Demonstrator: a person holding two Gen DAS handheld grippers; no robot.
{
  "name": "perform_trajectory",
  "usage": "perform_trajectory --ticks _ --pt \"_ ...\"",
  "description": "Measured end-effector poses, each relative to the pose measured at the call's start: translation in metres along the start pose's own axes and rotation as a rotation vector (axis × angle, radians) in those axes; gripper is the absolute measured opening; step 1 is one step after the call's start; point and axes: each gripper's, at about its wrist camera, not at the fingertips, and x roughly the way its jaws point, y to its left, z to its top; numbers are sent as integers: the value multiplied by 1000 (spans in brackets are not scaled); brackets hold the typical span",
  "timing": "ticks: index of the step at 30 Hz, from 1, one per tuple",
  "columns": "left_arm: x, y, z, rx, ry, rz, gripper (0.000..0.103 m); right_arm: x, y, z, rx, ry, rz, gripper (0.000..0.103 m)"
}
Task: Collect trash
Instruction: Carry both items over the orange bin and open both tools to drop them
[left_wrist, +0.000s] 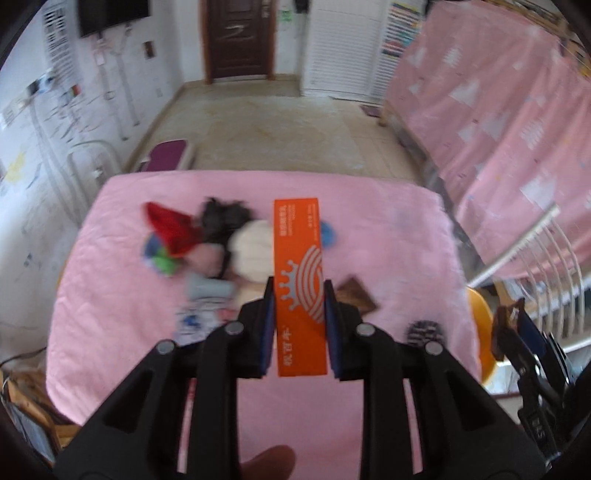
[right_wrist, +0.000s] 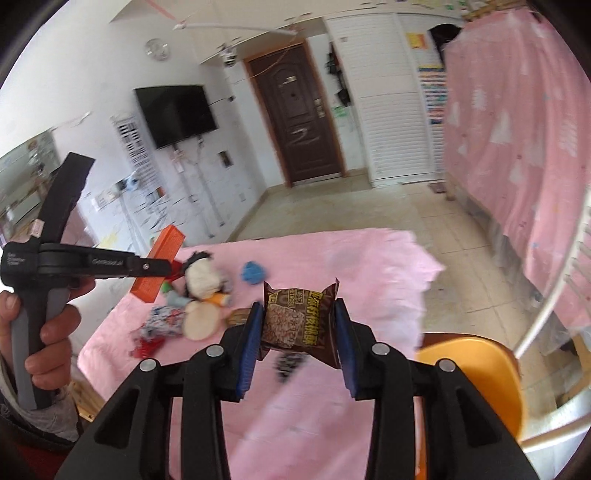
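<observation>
My left gripper (left_wrist: 299, 291) is shut on a long orange box (left_wrist: 301, 273) and holds it above the pink-covered table (left_wrist: 388, 236). The same gripper (right_wrist: 173, 271) and orange box (right_wrist: 159, 267) show at the left of the right wrist view. My right gripper (right_wrist: 299, 310) is shut on a brown snack packet (right_wrist: 297, 321), held above the table (right_wrist: 351, 258). It also shows at the right edge of the left wrist view (left_wrist: 508, 325). A brown wrapper (left_wrist: 356, 293) and a dark striped item (left_wrist: 424, 332) lie on the table.
A pile of soft toys and small items (left_wrist: 207, 236) lies on the table's left middle, with a blue piece (left_wrist: 328, 232) beside it. An orange bin (right_wrist: 476, 373) stands at the table's right edge. A pink-draped bed (right_wrist: 517, 147) is on the right.
</observation>
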Motion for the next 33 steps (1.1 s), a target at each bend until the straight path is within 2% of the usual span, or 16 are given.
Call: perform_trajectory --ticks 7,11,14,18,19,21,23,25,29,33 --pt "19 -115 -6 205 48 -203 22 -31 -66 -11 77 -36 -173 28" --pt "35 -175 -19 293 94 -299 22 -48 -97 -24 116 -43 -241 28" --pt "52 -207 -27 338 143 -343 22 -52 -112 -34 143 -40 -279 28" --pt "70 -242 -38 380 185 -353 23 -56 -134 -44 182 -33 -293 28" --pt "72 -246 -41 388 192 -355 25 -56 -137 -46 190 -31 -293 28" --pt "78 -259 -44 403 197 -350 42 -56 -141 -51 197 -27 -289 28" --pt "79 -261 -44 410 199 -351 51 -52 -142 -53 200 -14 -284 28" --pt "77 -258 -45 415 193 -342 53 -46 -142 -54 199 4 -282 29" --pt "71 -244 -39 392 183 -337 53 -33 -139 -55 190 35 -285 41" --pt "58 -222 -30 356 149 -338 53 -21 -133 -52 182 59 -290 47"
